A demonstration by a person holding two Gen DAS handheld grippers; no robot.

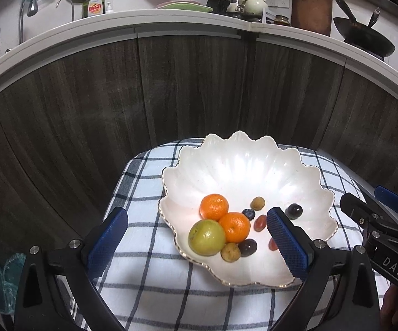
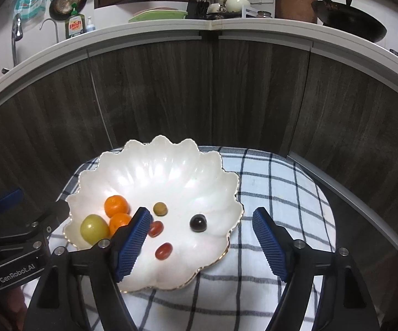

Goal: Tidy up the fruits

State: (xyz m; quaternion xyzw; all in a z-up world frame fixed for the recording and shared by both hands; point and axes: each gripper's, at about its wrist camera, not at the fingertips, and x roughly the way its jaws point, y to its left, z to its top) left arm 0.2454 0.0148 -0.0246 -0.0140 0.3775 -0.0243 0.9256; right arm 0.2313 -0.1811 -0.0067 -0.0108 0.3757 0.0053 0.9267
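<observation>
Left tongs and right tongs, both spread wide and holding nothing, hover over the shell-shaped white dish of fruits at the checked table's centre.

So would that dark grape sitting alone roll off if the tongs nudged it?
Probably: the dark grape looks round and glossy, and nothing touches it. The white dish looks smooth and slopes inward, so it would likely roll toward the middle.
</observation>
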